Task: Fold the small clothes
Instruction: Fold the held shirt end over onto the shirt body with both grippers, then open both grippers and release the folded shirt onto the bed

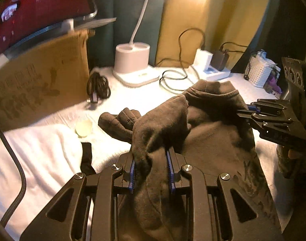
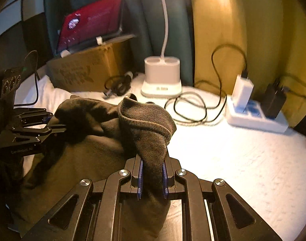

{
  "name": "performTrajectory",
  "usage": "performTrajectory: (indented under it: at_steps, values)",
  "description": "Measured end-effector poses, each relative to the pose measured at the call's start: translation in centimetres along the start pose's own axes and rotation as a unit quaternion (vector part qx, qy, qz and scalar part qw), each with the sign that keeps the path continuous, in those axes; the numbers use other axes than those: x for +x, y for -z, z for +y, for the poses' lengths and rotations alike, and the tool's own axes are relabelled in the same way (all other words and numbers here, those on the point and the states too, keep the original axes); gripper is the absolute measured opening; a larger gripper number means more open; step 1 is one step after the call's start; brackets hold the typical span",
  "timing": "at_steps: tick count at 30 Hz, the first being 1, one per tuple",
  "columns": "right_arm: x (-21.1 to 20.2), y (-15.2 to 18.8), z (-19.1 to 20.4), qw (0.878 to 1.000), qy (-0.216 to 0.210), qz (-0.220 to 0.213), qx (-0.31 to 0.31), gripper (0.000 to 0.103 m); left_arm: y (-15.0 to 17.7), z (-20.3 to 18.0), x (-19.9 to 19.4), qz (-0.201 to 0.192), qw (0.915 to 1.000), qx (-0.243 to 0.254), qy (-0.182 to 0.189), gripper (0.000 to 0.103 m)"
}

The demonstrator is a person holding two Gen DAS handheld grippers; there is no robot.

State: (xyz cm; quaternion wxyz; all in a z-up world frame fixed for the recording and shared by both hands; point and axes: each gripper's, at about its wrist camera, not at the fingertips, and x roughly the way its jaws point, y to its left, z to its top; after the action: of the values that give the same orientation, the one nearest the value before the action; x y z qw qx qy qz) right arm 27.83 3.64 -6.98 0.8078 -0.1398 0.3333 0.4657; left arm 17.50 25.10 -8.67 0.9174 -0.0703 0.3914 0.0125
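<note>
I hold a dark brown garment over the white cloth-covered table, left gripper and right gripper each clamped nearly closed on bunched fabric.

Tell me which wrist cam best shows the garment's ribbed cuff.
Right wrist: the ribbed cuff sits sharp and centred, above the right gripper. The left wrist view shows it farther off, dimmer, ribbing unreadable.

Dark brown garment on white cloth; white lamp base, red screen
</note>
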Motion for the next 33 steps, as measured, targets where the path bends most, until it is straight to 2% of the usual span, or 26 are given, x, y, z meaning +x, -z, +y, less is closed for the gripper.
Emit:
performTrajectory:
  at_steps: [8,10,14,16,21,26,29,33]
  values:
    - [3.4,0.8,-2.3,0.998,-0.031,0.045,0.045,0.015,0.1,1.4,2.1,0.033,0.9988,-0.032,0.013,0.029]
    - [4.0,0.9,-3.1,0.996,-0.040,0.052,0.062,0.025,0.0,1.5,2.3,0.035,0.9988,-0.033,0.011,0.029]
    - [3.6,0.7,-4.9,0.993,-0.046,0.044,0.098,0.028,0.1,1.4,2.2,0.033,0.9990,-0.031,0.005,0.029]
    - [3.4,0.5,-5.4,0.993,-0.041,0.038,0.107,0.035,0.1,1.3,2.2,0.034,0.9990,-0.029,-0.001,0.030]
    - [2.9,0.4,-7.0,0.990,-0.022,0.023,0.134,0.035,0.2,1.4,2.3,0.035,0.9990,-0.028,-0.009,0.030]
    - [3.9,1.1,-7.4,0.992,0.007,0.030,0.124,0.040,0.0,1.2,2.1,0.035,0.9989,-0.025,-0.019,0.031]
    - [3.9,1.0,-7.2,0.992,0.018,0.032,0.117,0.040,-0.5,1.1,1.2,0.024,0.9992,-0.024,-0.019,0.031]
    - [3.6,1.0,-7.2,0.992,0.029,0.032,0.115,0.041,-1.5,0.9,-0.7,-0.013,0.9998,-0.013,-0.008,0.031]
